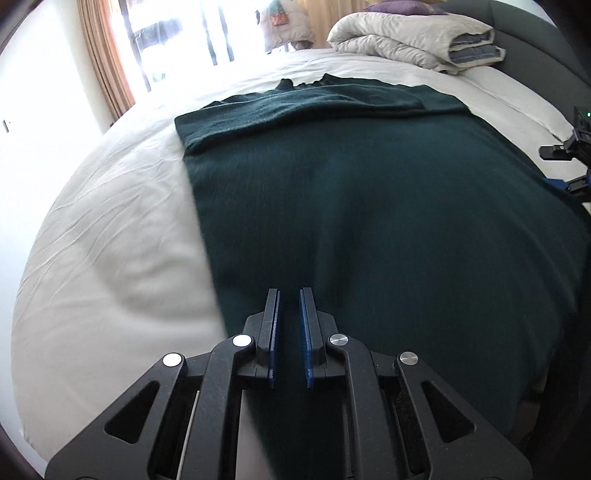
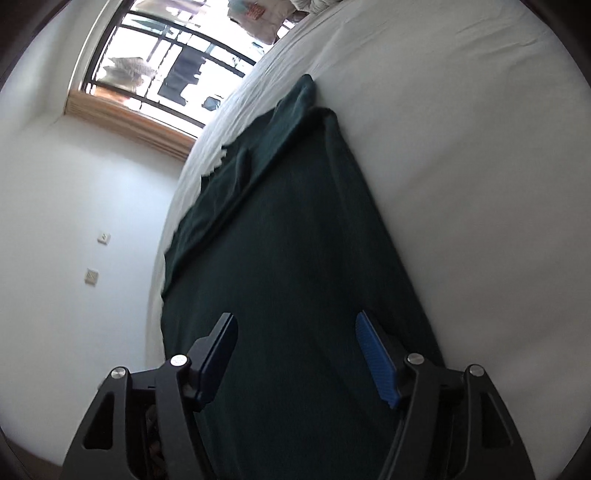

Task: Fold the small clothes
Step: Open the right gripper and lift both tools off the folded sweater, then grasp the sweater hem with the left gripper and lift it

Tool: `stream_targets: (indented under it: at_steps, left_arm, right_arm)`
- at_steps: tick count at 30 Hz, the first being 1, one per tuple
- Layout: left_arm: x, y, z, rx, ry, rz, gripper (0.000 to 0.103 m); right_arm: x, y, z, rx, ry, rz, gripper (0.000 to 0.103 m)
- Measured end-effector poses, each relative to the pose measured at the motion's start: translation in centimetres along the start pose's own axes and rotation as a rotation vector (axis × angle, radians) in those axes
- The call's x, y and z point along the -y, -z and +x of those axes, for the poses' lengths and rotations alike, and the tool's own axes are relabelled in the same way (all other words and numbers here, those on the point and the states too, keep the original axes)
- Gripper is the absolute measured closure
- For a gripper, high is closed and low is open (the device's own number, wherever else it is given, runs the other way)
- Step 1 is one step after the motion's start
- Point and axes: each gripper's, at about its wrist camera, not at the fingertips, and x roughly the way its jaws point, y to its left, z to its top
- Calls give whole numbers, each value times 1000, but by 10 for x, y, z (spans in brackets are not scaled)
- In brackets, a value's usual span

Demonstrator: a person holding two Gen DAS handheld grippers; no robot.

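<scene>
A dark green knit garment (image 1: 369, 206) lies spread flat on the white bed (image 1: 110, 229), with a sleeve folded across its far end (image 1: 314, 99). My left gripper (image 1: 290, 295) hovers over the garment's near edge, its jaws a narrow gap apart with nothing between them. My right gripper (image 2: 295, 321) is wide open over the near part of the same garment (image 2: 288, 240), empty. It also shows at the right edge of the left wrist view (image 1: 569, 162).
A folded cream duvet (image 1: 413, 33) with a purple pillow sits at the head of the bed. A grey headboard (image 1: 535, 44) runs along the right. A window with tan curtains (image 1: 107, 55) and a white wall (image 2: 74, 221) lie on the left.
</scene>
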Motion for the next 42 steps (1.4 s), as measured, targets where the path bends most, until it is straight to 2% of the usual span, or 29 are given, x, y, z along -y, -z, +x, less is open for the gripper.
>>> stream_targets:
  at_steps: [5, 9, 10, 11, 13, 14, 16, 18, 20, 22, 27, 31, 33, 34, 35, 37, 39, 42]
  left_arm:
    - [7, 42, -47, 54, -10, 60, 93]
    - [36, 75, -87, 148, -63, 205, 90]
    - [50, 87, -95, 182, -85, 271, 77]
    - [59, 93, -99, 201, -106, 316, 43]
    - [81, 110, -105, 260, -186, 415, 0]
    - [92, 117, -108, 302, -228, 474, 0]
    - [107, 129, -110, 320, -263, 569, 0]
    - [112, 136, -104, 295, -283, 612, 0]
    - [114, 142, -89, 242, -347, 659, 0]
    - [113, 146, -82, 216, -368, 676, 0]
    - [107, 148, -84, 204, -332, 630, 1]
    - [102, 142, -83, 184, -247, 582, 25]
    - [100, 139, -84, 192, -226, 555, 32]
    - [102, 136, -84, 199, -221, 546, 40]
    - [102, 134, -86, 215, -224, 534, 52]
    - [98, 126, -86, 243, -257, 507, 65]
    - [92, 122, -83, 240, -273, 485, 65]
    - [96, 128, -79, 245, -314, 527, 70]
  right_arm:
    - [-14, 50, -66, 69, 135, -116, 30]
    - [-54, 88, -78, 92, 274, -338, 30]
    - [-65, 97, -75, 95, 291, -402, 30]
    - [-77, 107, -68, 99, 314, -465, 30]
    - [-94, 118, -54, 102, 348, -542, 30]
    - [-99, 123, -49, 97, 344, -557, 30]
    - [-100, 125, -41, 84, 330, -561, 30]
    - [-99, 130, -41, 79, 345, -568, 30]
    - [-96, 129, -41, 86, 338, -554, 30]
    - [-93, 126, -42, 94, 330, -533, 30]
    - [-92, 120, -39, 93, 325, -512, 30]
    - [-93, 119, -42, 111, 322, -513, 30]
    - [-92, 118, -45, 119, 318, -509, 30]
    - [-92, 118, -46, 121, 319, -508, 30]
    - [-92, 118, -47, 124, 319, -508, 30]
    - [-93, 118, -49, 128, 319, -512, 30]
    - [-96, 119, -50, 136, 319, -516, 30]
    - [-100, 119, -53, 146, 326, -536, 30]
